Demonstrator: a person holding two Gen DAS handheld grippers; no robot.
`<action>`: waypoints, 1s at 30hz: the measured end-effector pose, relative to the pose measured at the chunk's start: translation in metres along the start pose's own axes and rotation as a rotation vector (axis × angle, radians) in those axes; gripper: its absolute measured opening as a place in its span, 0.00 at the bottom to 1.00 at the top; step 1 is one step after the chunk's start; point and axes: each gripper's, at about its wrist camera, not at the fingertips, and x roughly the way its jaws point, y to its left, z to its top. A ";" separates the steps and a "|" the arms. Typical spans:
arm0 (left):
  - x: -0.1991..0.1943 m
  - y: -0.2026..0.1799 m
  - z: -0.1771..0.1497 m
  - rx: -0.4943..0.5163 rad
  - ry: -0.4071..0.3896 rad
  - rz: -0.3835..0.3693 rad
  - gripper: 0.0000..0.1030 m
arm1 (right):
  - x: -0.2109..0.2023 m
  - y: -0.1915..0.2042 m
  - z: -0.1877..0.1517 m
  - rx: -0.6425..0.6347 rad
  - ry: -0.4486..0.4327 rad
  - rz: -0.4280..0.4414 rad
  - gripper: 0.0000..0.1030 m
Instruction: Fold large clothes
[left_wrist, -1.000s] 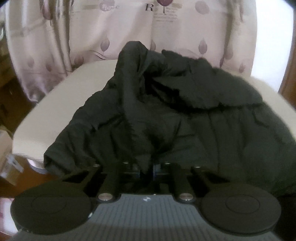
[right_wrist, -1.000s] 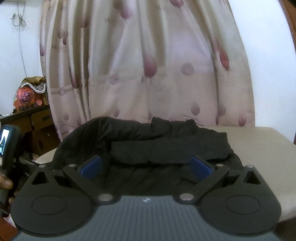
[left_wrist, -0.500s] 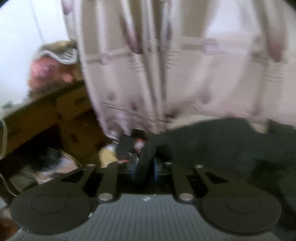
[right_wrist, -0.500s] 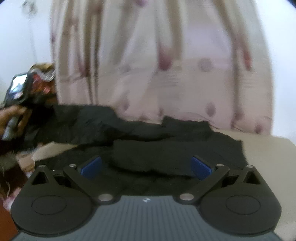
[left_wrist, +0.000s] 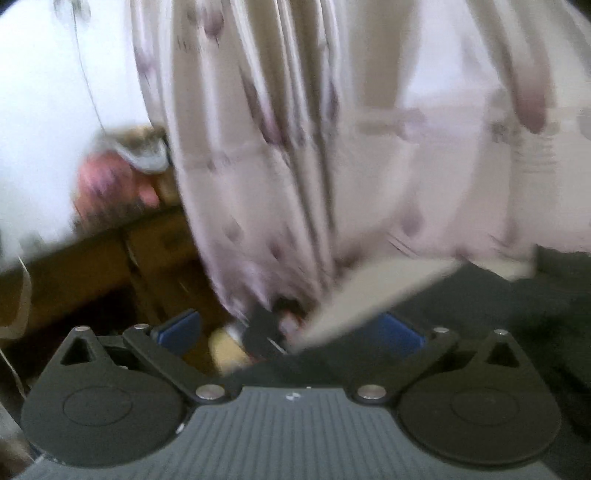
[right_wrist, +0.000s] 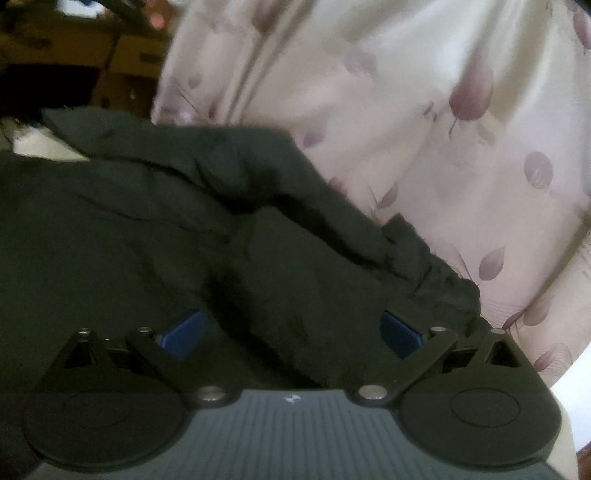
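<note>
A large black garment lies rumpled on a cream table, filling the left and middle of the right wrist view. My right gripper is open just above it, blue pads wide apart, a raised fold between them. In the blurred left wrist view the garment shows at the lower right, with the table's left edge in the middle. My left gripper is open and empty at that edge.
A pale curtain with purple leaf prints hangs right behind the table. A brown wooden cabinet with clutter stands to the left, beyond the table's left edge. Bare cream table shows at the far right.
My left gripper was shut on the garment's edge, swung left with it, and has now opened and let go. My right gripper stayed open and tilted down closer over the garment.
</note>
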 end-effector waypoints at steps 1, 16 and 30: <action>-0.002 -0.002 -0.008 -0.011 0.033 -0.027 1.00 | 0.007 0.000 0.001 -0.006 0.012 -0.002 0.96; -0.046 -0.011 -0.081 0.054 0.121 -0.094 1.00 | -0.105 -0.316 -0.080 0.469 0.063 -0.575 0.15; -0.024 -0.001 -0.105 0.080 0.085 -0.205 1.00 | -0.198 -0.399 -0.253 1.102 0.050 -0.563 0.90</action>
